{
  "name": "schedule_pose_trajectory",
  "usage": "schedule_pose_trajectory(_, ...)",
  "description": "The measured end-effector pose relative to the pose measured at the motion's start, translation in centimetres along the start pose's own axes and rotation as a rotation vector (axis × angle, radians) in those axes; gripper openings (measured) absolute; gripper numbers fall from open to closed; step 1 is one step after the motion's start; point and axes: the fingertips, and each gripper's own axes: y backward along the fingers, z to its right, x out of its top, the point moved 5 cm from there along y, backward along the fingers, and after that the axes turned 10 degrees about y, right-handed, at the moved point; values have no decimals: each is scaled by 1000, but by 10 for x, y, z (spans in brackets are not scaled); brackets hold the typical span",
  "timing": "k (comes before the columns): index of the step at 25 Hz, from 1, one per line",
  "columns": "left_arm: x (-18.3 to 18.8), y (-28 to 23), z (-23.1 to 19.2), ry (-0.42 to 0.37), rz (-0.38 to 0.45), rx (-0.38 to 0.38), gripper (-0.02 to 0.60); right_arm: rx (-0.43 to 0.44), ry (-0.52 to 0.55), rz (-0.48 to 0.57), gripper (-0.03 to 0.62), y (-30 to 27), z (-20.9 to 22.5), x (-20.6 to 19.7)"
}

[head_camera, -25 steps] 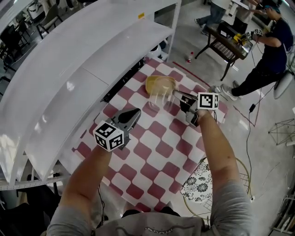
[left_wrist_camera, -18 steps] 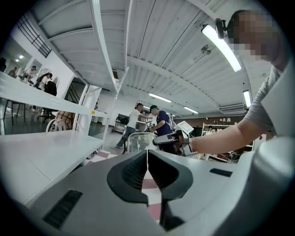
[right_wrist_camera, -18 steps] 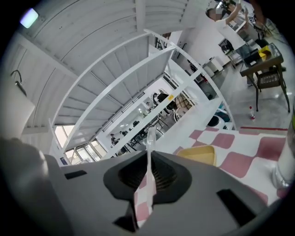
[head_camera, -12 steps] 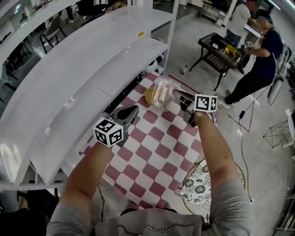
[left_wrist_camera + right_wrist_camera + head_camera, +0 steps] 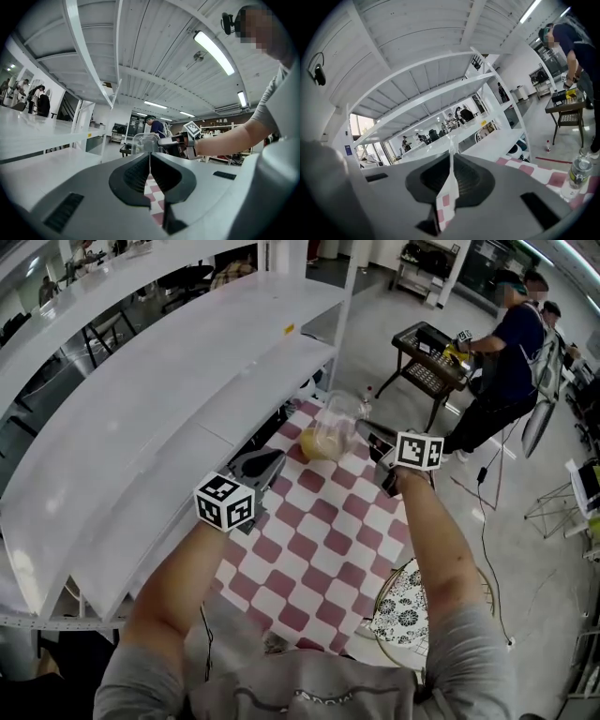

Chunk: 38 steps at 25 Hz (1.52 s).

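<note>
In the head view my right gripper [image 5: 364,430] is shut on the wall of a clear plastic container [image 5: 340,412], held tilted above the far end of a red-and-white checked cloth [image 5: 319,531]. A yellow dish [image 5: 317,442] lies just under it. The left gripper view shows the same container [image 5: 144,141] in the air beside the right gripper's jaws. In the right gripper view the right gripper [image 5: 451,157] has its jaws together on a thin pale edge. My left gripper [image 5: 273,459] hovers over the cloth's left side, and its own view shows the left gripper [image 5: 150,157] shut and empty.
A white shelving unit [image 5: 169,418] runs along the left of the cloth. A small bottle [image 5: 580,170] stands at the far right. Beyond are a black side table [image 5: 427,348] and a person [image 5: 506,343]. A round patterned seat [image 5: 403,601] sits by the near right corner.
The right gripper has carried the clear container up and away from the cloth, and it is now tilted. The left gripper stays shut, barely moved. My head view has shifted back.
</note>
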Motion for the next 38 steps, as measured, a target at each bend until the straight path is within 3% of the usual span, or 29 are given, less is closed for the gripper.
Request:
schedule_pose_trajectory(13,34,71,25,-34,7,-46,18,-108,141,29,40,32,-90,34)
schedule_pose_trajectory(24,21,99,70,-68,-21,-55,19,-133,254,44,40,87,-136,24)
schedule_pose_trajectory(30,-4,95,103,-69,-31,-3,20,-99,313,16,40,125,-132,8)
schedule_pose_trajectory(38,-46,75,143,-5,-20,129,20,-18,423,-48,40,162,-117,-13)
